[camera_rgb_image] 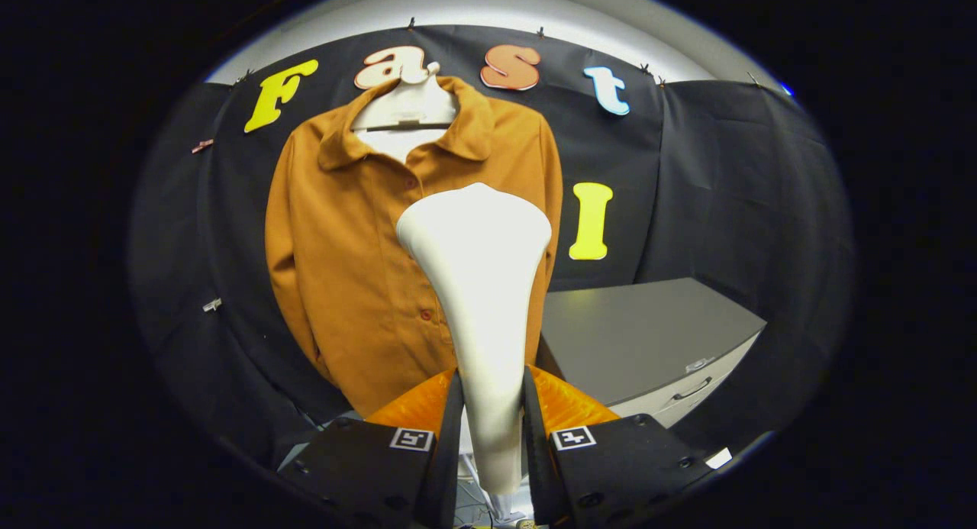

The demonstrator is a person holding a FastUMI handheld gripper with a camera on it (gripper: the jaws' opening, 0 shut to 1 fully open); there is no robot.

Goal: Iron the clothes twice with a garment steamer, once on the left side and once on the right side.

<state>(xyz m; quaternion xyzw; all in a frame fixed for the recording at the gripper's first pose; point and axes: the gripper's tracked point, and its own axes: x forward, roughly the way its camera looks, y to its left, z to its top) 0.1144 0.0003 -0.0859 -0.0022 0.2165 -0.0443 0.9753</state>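
The white garment steamer (479, 285) is held upright between the jaws of the gripper (492, 414), which are pressed on its handle from both sides. Just beyond its wide head, an orange shirt (343, 246) is hung on a white hanger (404, 105). A grey table (649, 338) is seen to the right.

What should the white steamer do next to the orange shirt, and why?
Probably ease forward until the head meets the cloth. The gripper is shut on the steamer, whose wide head points at the hanging shirt, over its button line, seemingly short of the fabric. Contact cannot be judged for sure.
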